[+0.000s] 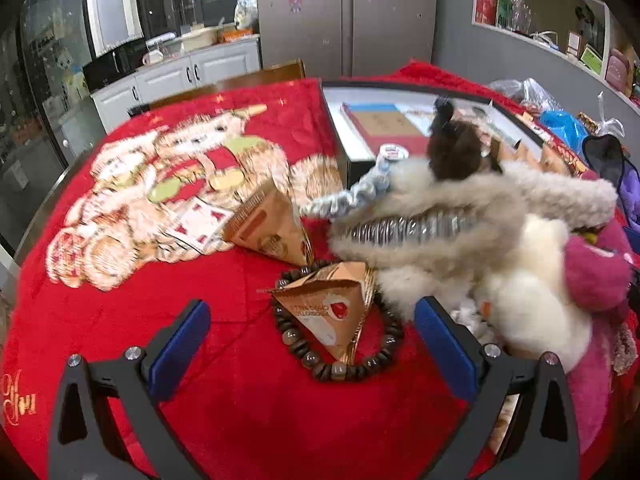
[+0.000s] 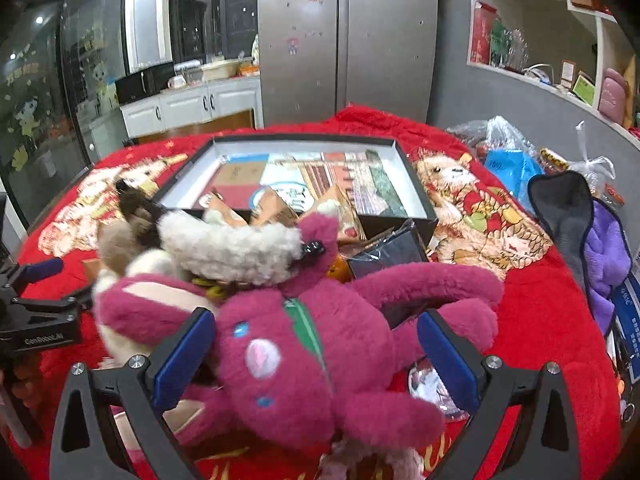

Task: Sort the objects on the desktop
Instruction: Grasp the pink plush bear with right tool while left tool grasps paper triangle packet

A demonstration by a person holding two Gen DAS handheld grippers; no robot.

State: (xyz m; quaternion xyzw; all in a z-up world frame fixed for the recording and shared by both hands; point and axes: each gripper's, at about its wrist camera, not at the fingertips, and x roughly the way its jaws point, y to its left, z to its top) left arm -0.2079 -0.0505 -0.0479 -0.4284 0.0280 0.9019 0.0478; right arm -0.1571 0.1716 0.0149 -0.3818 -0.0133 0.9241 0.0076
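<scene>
A red bear-print blanket (image 1: 240, 400) covers the counter; a steel fridge (image 2: 344, 36) stands at upper centre. Both tools, left tool (image 1: 312, 348) and right tool (image 2: 316, 356), gape, released.

1. The bead bracelet (image 1: 340, 320) is partly covered by a brown triangular packet (image 1: 332, 312) lying across its middle.
2. The furry hair clip (image 1: 432, 216) at centre right of the left wrist view is motion-blurred.
3. The pink plush toy (image 2: 320, 356) hides the lower edge of the open box (image 2: 416, 184) and a shiny wrapper (image 2: 432, 392).
4. The purple cloth (image 2: 608, 264) is cut off at the right edge.
5. Shelf items at upper right are too small to identify.
</scene>
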